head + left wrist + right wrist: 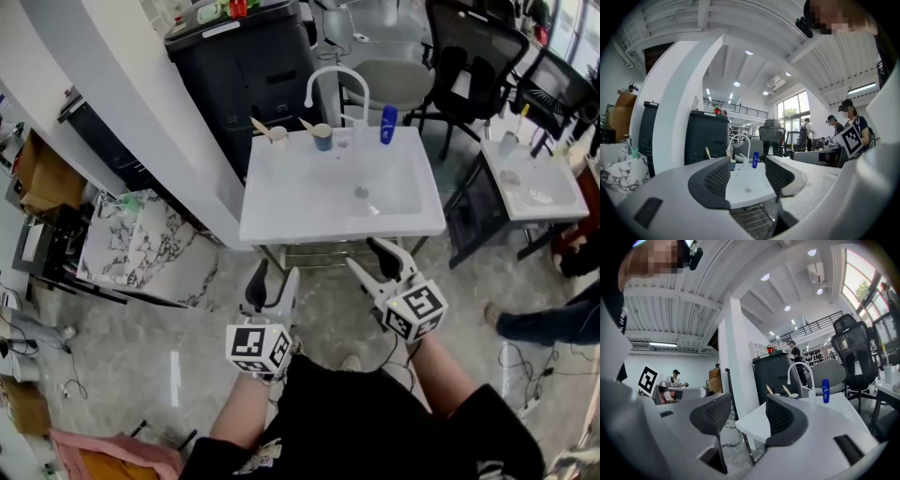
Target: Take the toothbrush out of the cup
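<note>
Facing the sink (pixel 300 211), both jaws spread and empty — the toothbrush (pixel 307 125) leans left in its cup (pixel 322 138) at the far rim, nearer my left gripper (pixel 274 279) than my right gripper (pixel 377 262).

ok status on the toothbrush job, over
Left gripper open, empty. Right gripper open, empty. Toothbrush in blue cup, second toothbrush in pale cup, both untouched. Nothing in the way.

Sink (pixel 281 221), things along its back rim.
From left to right on the rim: left cup (pixel 277 137) with a toothbrush (pixel 260 126) in it, right cup (pixel 322 138) with another toothbrush (pixel 307 125), faucet (pixel 333 84), bottle (pixel 387 124). A cabinet (pixel 234 66) stands behind the sink.
</note>
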`<state>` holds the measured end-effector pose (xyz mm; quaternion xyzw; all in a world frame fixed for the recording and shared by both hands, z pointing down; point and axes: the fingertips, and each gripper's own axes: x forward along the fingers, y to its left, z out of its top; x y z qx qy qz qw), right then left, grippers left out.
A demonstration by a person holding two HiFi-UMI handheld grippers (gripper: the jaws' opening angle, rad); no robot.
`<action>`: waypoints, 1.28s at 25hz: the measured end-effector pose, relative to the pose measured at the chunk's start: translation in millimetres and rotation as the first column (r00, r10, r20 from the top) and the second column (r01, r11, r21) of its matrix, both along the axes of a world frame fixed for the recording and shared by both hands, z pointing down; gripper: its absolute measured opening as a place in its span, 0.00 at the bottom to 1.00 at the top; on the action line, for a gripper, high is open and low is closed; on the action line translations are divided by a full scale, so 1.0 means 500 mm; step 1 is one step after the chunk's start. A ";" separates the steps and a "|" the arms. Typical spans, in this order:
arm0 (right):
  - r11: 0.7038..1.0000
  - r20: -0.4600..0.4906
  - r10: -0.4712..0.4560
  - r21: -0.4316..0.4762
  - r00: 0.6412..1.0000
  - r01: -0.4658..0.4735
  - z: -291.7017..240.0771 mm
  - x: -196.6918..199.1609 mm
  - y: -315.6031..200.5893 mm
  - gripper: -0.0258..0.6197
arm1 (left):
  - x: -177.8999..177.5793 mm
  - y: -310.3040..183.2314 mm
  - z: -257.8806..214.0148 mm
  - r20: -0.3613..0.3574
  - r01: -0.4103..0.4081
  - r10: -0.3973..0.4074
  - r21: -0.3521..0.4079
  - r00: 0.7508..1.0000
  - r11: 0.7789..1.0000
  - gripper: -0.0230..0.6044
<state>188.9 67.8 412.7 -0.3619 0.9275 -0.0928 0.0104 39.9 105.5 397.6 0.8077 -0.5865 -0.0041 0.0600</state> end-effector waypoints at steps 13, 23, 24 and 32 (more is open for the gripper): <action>0.996 -0.021 0.082 -0.030 0.996 -0.082 0.037 -0.105 -0.197 0.40 | -0.114 -0.214 0.032 -0.007 -0.079 0.079 -0.019 0.997 0.997 0.39; 0.982 -0.039 0.180 -0.050 0.983 -0.182 0.040 -0.210 -0.358 0.40 | -0.236 -0.399 0.033 -0.031 -0.156 0.155 -0.035 0.987 0.987 0.39; 0.980 -0.040 0.188 -0.052 0.981 -0.190 0.041 -0.220 -0.371 0.40 | -0.247 -0.412 0.033 -0.033 -0.163 0.162 -0.036 0.986 0.986 0.39; 0.965 -0.035 0.254 -0.060 0.967 -0.256 0.047 -0.296 -0.455 0.41 | -0.327 -0.503 0.045 -0.039 -0.221 0.219 -0.050 0.975 0.974 0.39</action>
